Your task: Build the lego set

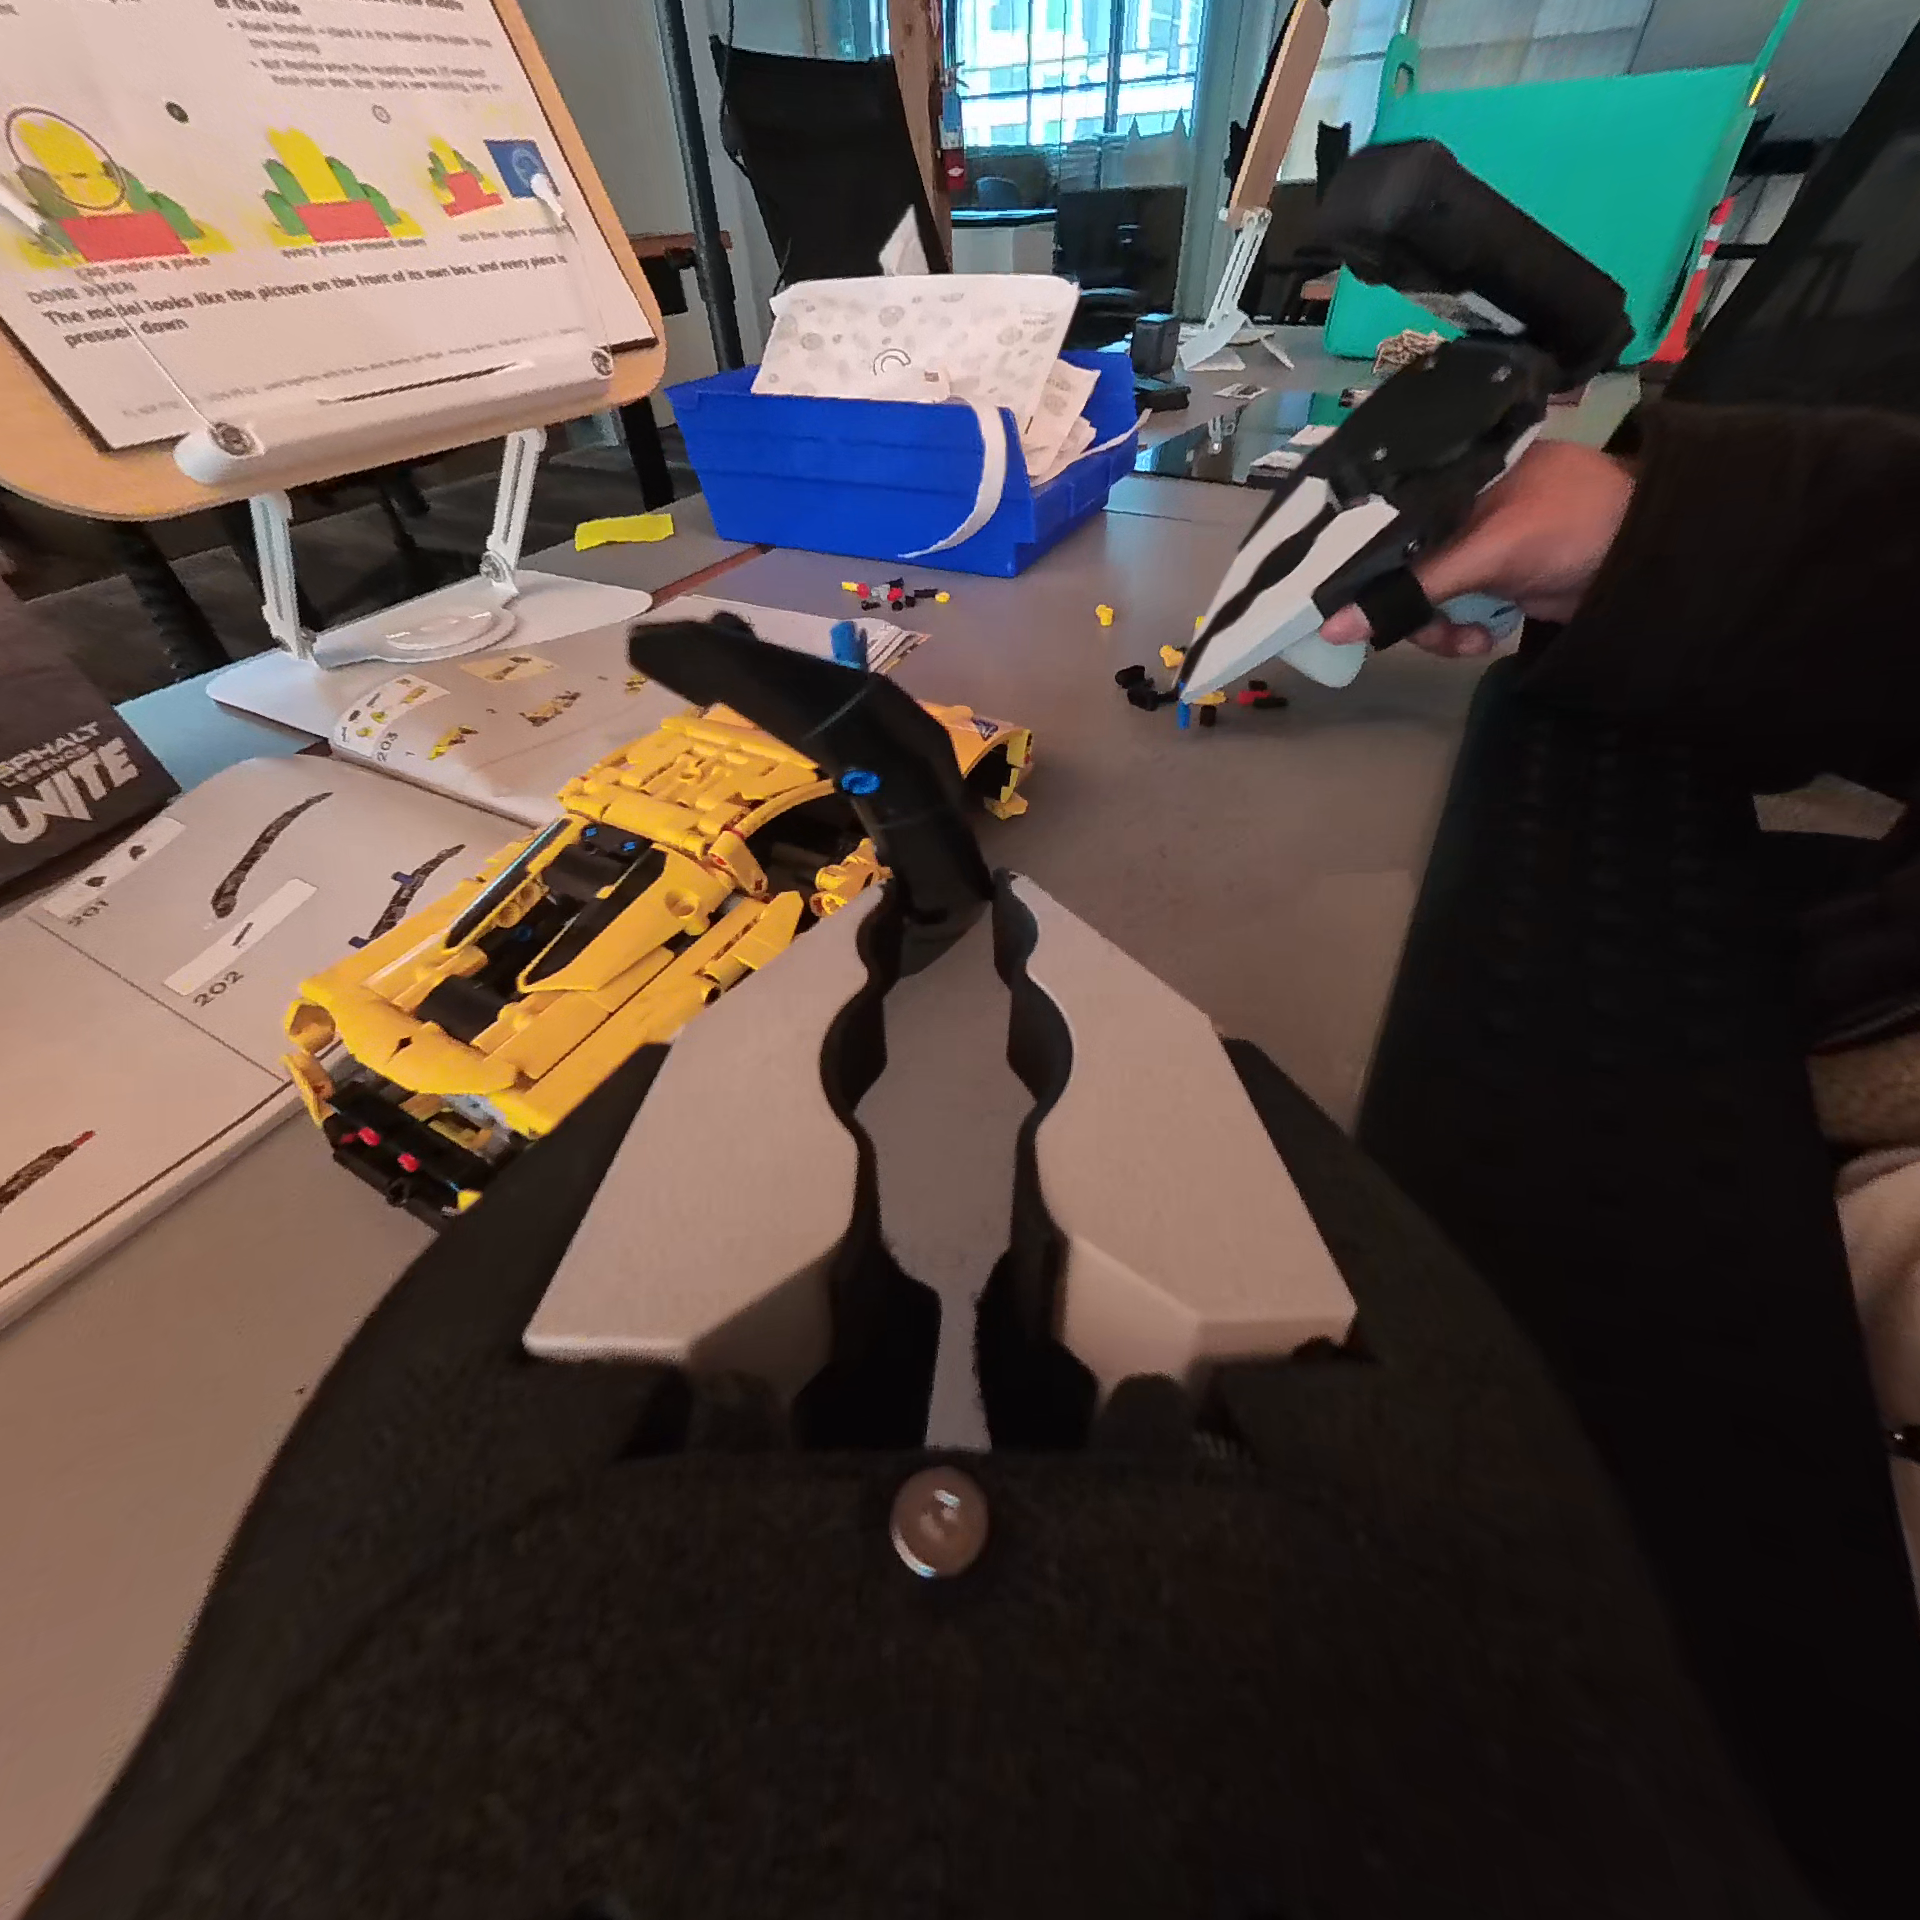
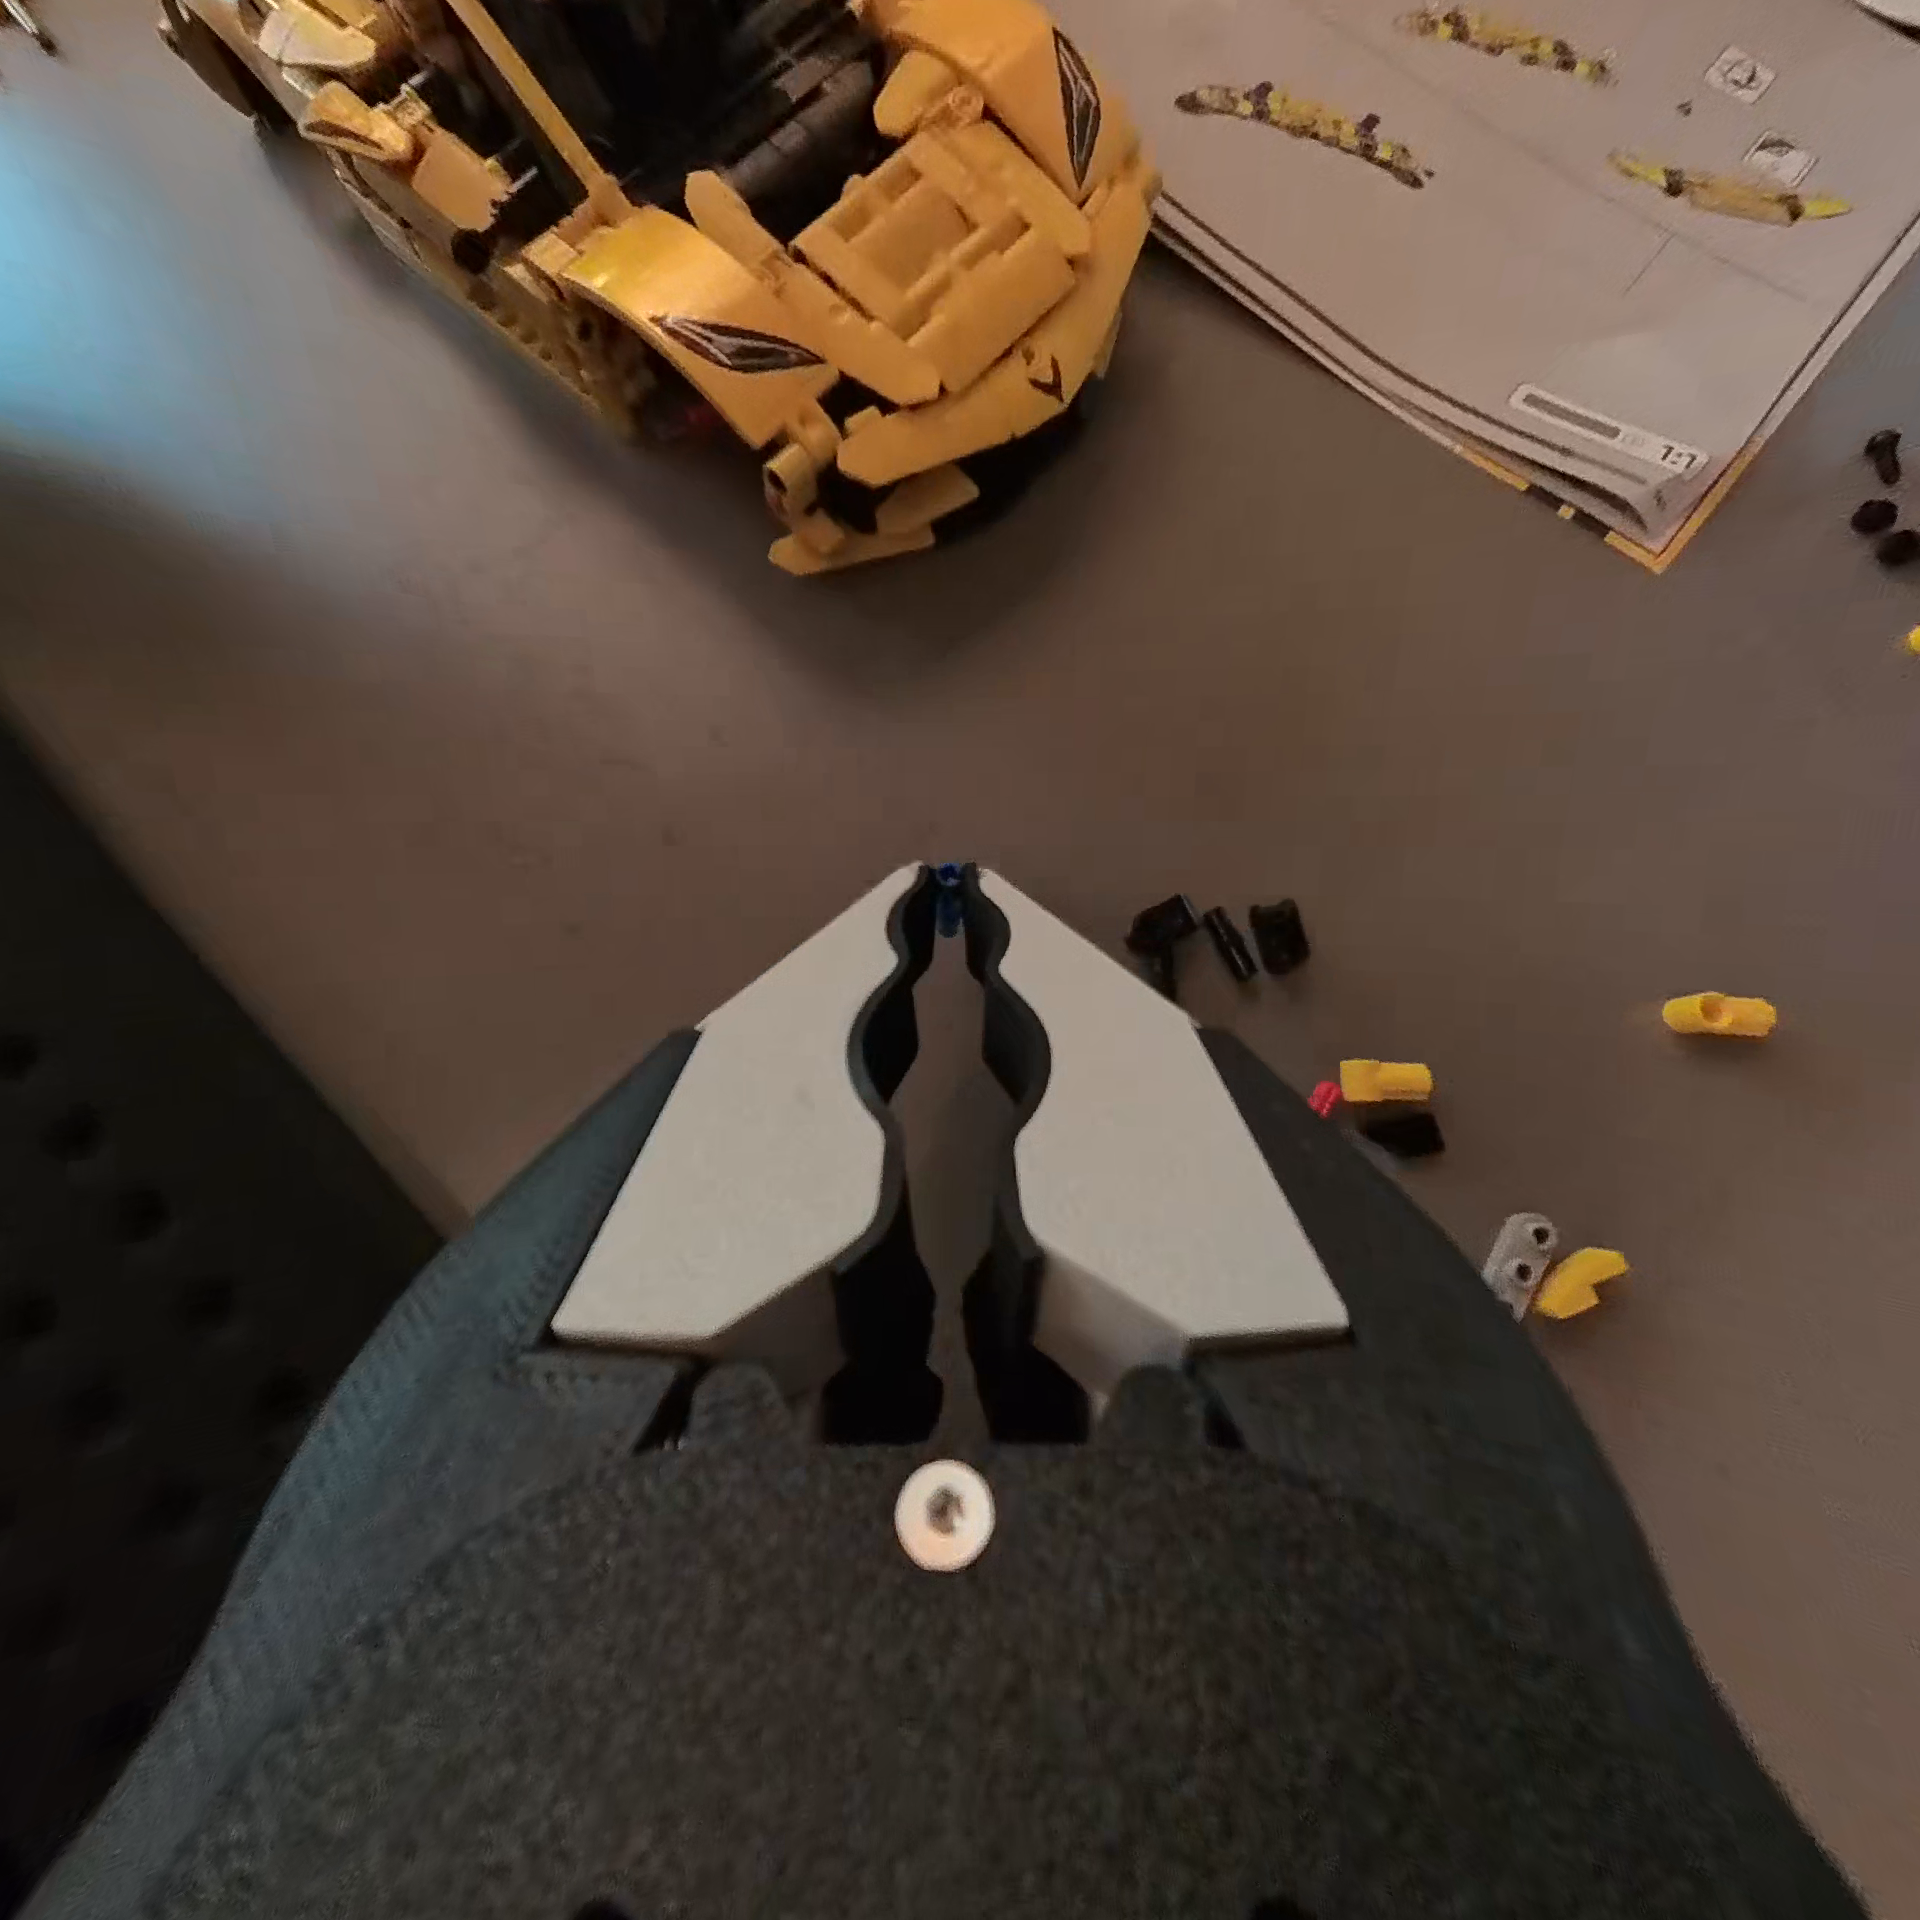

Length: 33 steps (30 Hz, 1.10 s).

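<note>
A yellow and black lego car (image 1: 582, 935) lies on the grey table left of centre; its front also shows in the right wrist view (image 2: 831, 260). My left gripper (image 1: 940, 894) is shut on a long curved black lego panel (image 1: 800, 717) with blue pins (image 1: 857, 781), held above the car. My right gripper (image 2: 948, 878) is shut on a small blue pin (image 2: 945, 899) just above the table; it also shows in the left wrist view (image 1: 1184, 701), tips down among loose pieces.
Loose black, yellow and red pieces (image 2: 1382, 1091) lie right of my right gripper, more by the blue bin (image 1: 894, 468). Open instruction booklets (image 1: 156, 997) (image 2: 1507, 260) lie beside the car. A stand with a sheet (image 1: 312, 239) is at the back left. A person's hand (image 1: 1527, 540) holds the right gripper. Left tips to right tips: about 25 cm.
</note>
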Tool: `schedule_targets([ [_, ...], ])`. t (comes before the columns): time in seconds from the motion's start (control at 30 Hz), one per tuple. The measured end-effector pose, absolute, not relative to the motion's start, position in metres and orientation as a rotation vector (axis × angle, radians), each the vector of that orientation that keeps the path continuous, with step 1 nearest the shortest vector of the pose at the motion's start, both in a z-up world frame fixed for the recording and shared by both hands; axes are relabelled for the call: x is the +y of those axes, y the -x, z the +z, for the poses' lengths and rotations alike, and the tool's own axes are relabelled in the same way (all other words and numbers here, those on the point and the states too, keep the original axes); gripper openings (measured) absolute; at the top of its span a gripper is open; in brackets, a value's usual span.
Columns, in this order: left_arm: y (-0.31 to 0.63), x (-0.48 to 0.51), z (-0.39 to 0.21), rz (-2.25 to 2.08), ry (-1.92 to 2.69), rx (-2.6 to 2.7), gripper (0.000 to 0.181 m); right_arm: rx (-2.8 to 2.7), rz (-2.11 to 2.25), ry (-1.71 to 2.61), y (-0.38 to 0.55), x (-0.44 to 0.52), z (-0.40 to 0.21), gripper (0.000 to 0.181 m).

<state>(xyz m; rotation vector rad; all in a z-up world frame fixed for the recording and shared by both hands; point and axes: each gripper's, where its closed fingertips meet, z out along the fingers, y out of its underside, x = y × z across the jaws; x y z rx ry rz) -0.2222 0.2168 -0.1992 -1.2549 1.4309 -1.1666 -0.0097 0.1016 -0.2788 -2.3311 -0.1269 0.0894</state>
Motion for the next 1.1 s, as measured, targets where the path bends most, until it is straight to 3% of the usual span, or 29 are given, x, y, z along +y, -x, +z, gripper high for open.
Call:
schedule_targets([
  [1.1, 0.223, 0.217, -0.200, -1.168, 1.262, 1.436, 0.017, -0.105, 0.063, 2.384, 0.002, 0.087, -0.293, 0.007],
])
